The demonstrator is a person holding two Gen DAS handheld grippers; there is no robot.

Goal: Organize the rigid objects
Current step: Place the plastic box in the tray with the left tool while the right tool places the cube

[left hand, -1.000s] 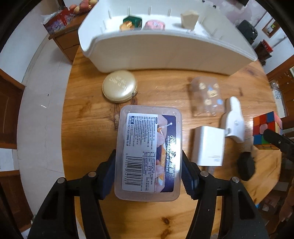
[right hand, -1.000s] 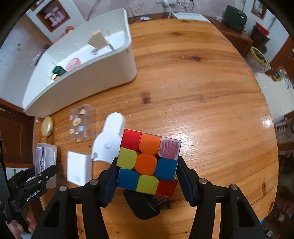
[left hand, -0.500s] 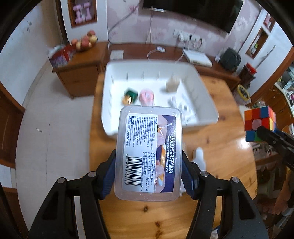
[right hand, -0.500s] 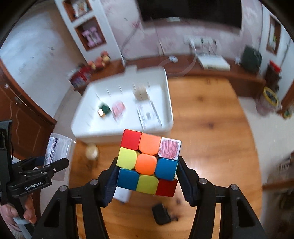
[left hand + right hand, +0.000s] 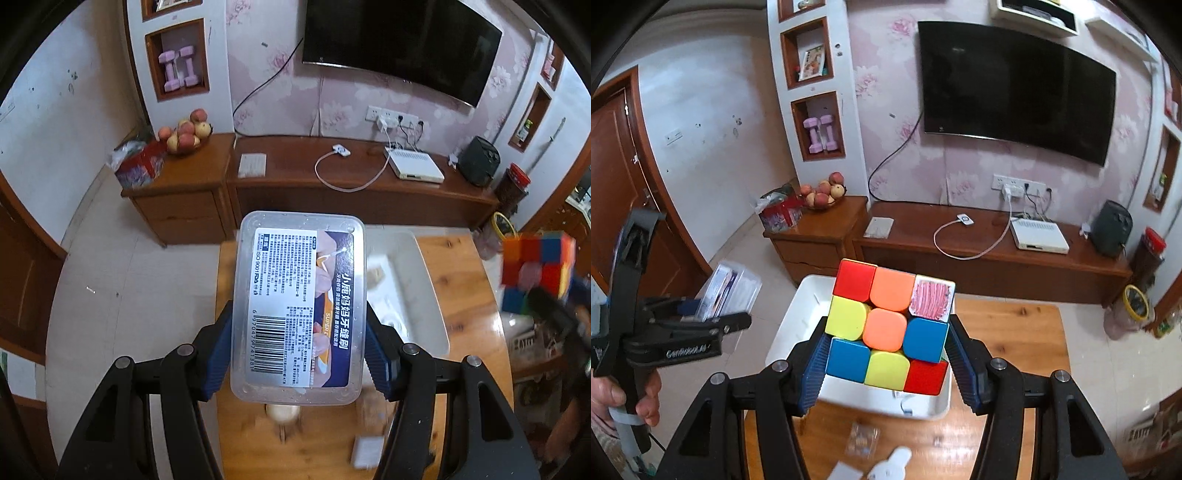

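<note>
Left tool grips clear box, right tool grips cube, both hiding white bin.

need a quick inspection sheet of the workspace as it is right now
surface: wooden table, white bin standing on it
job's things: clear plastic box with a barcode label; colour cube; both held up in the air
clutter: small items left on the table near its front edge, blurred
grippers: left tongs shut on the clear plastic box; right tongs shut on the colour cube
cables: white cable looped on the low cabinet; black lead hanging from the tv
surroundings: fruit bowl, pink dumbbells in a wall niche, tiled floor
</note>
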